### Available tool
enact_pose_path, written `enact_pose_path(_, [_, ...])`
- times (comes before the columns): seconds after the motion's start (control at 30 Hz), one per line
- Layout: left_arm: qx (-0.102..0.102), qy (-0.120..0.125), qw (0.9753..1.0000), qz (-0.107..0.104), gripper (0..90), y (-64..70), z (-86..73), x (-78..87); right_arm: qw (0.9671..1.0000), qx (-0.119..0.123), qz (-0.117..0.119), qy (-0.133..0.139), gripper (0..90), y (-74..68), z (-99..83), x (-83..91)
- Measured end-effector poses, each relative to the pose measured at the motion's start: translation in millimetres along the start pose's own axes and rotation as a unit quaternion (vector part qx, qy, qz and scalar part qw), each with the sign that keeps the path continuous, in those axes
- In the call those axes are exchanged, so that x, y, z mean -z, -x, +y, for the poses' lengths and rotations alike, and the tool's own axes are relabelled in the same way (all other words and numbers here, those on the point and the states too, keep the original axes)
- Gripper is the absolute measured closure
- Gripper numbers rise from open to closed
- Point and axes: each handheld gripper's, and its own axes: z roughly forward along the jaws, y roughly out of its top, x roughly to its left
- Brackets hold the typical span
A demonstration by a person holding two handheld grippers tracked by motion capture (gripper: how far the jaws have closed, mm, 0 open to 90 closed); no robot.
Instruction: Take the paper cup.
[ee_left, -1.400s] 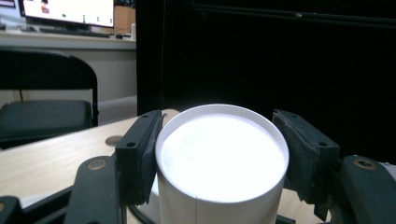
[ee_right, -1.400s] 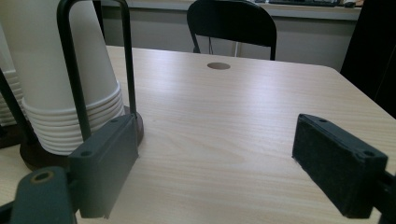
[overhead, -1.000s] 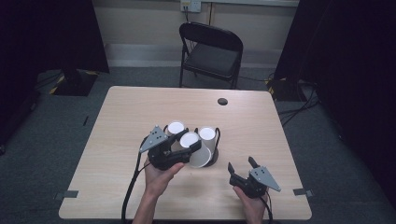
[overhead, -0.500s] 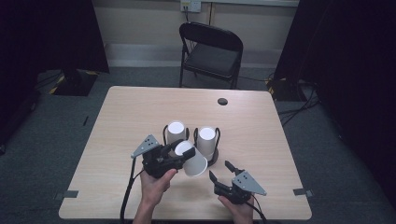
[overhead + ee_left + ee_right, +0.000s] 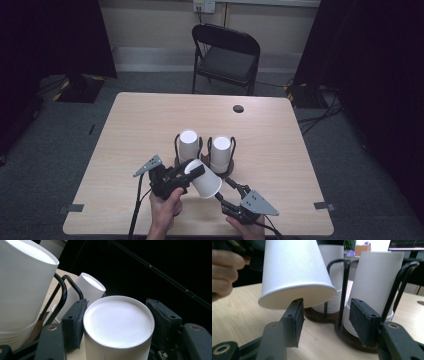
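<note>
White paper cup (image 5: pixel 204 179) clamped in left gripper (image 5: pixel 192 172); right gripper (image 5: pixel 229 189) gapes.

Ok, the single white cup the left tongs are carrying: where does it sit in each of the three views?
High view: the loose cup lies tilted at lower centre, in the left tongs.
Left gripper view: its flat base faces the camera, bottom centre, pads on both sides.
Right gripper view: upper left, rim down, above the open right tongs.
Shared landmark: the black wire rack holding two cup stacks.
</note>
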Motion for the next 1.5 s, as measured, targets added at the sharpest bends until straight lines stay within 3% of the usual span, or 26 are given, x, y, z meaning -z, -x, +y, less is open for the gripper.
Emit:
enact_pose_path(0.17, [0.012, -0.004, 0.9999, -0.011, 35.6, -2.3, -2.3, 2.7, 0.9993, 0.009, 0.015, 0.032, 52.3, -0.8, 2.0, 0.9])
enact_pose_path(0.4, [0.036, -0.002, 0.9992, -0.016, 35.7, -7.3, -8.9, 2.2, 0.9988, 0.025, 0.015, 0.039, 61.1, -1.1, 3.2, 0.9])
enact_pose_path(0.63, [0.084, 0.0, 0.9955, -0.042, 35.7, -16.0, -12.1, 3.0, 0.9976, 0.031, 0.031, 0.053, 64.4, -2.0, 4.4, 0.5])
enact_pose_path(0.83, [0.11, -0.003, 0.9918, -0.064, 35.7, -17.6, -16.0, 0.8, 0.9962, 0.04, 0.039, 0.067, 68.5, -1.1, 7.0, -3.7])
enact_pose_path(1.13, [0.114, -0.009, 0.9903, -0.079, 35.6, -10.1, -15.7, -3.9, 0.9945, 0.059, 0.037, 0.078, 73.6, -3.5, 15.5, -9.5])
enact_pose_path(1.3, [0.116, -0.023, 0.9886, -0.092, 35.5, -10.0, -16.0, -6.9, 0.9948, 0.049, 0.03, 0.084, 76.1, 0.2, 18.0, -10.7])
enact_pose_path(1.4, [0.12, -0.022, 0.9876, -0.099, 35.4, -11.8, -16.0, -8.1, 0.9943, 0.057, 0.028, 0.086, 78.4, 0.0, 18.8, -11.7])
enact_pose_path(1.5, [0.114, -0.025, 0.9885, -0.096, 35.1, -11.9, -14.9, -8.9, 0.9942, 0.063, 0.029, 0.083, 82.6, -0.1, 18.7, -10.2])
